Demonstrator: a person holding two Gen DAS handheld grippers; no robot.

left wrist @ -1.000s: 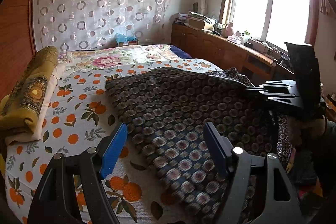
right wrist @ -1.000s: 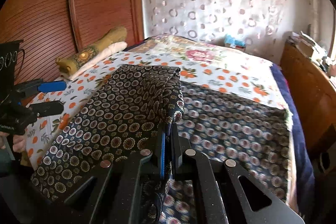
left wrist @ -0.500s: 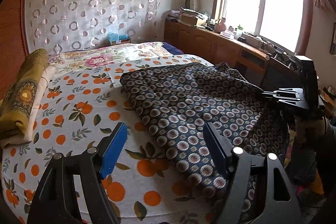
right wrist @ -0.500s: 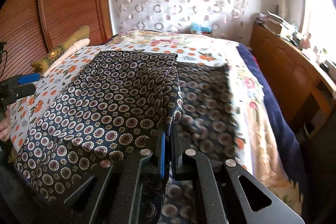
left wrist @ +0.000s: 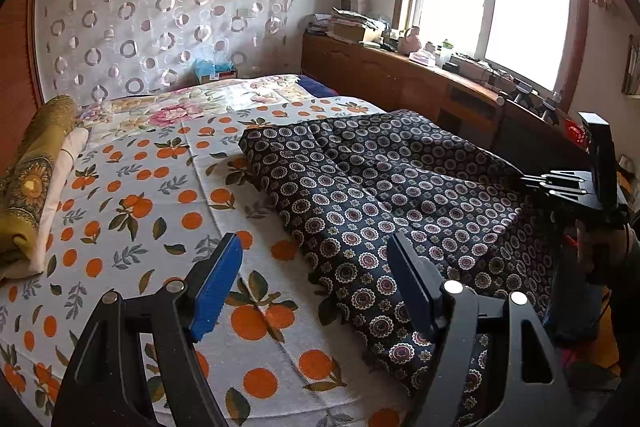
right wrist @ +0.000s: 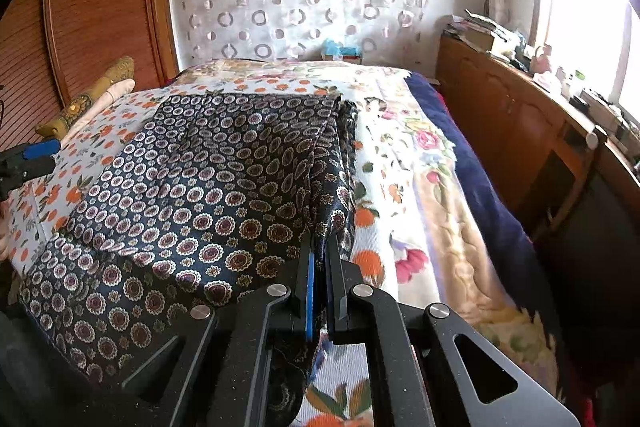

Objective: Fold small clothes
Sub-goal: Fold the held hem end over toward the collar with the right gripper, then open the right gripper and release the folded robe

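Observation:
A dark navy garment [left wrist: 372, 199] printed with round medallions lies folded over on the bed [left wrist: 132, 195], which has an orange-fruit sheet. My right gripper [right wrist: 320, 251] is shut on the garment's [right wrist: 208, 187] near right edge, cloth pinched between its blue pads. From the left wrist view, that right gripper [left wrist: 532, 183] sits at the garment's right side, held by a hand. My left gripper [left wrist: 316, 259] stands open above the sheet beside the garment's near left edge, with nothing between its fingers. The left gripper [right wrist: 36, 155] shows at the far left of the right wrist view.
A rolled yellow patterned bolster [left wrist: 32, 179] over pale bedding lies along the bed's left side. A wooden cabinet [left wrist: 400, 79] with clutter runs under the window on the right. A floral blanket [right wrist: 416, 163] and a navy cover [right wrist: 480, 187] lie right of the garment.
The right gripper has dragged the garment's folded layer to the right across the bed, so the fold now covers the lower layer. The left gripper drifted slightly and stayed open.

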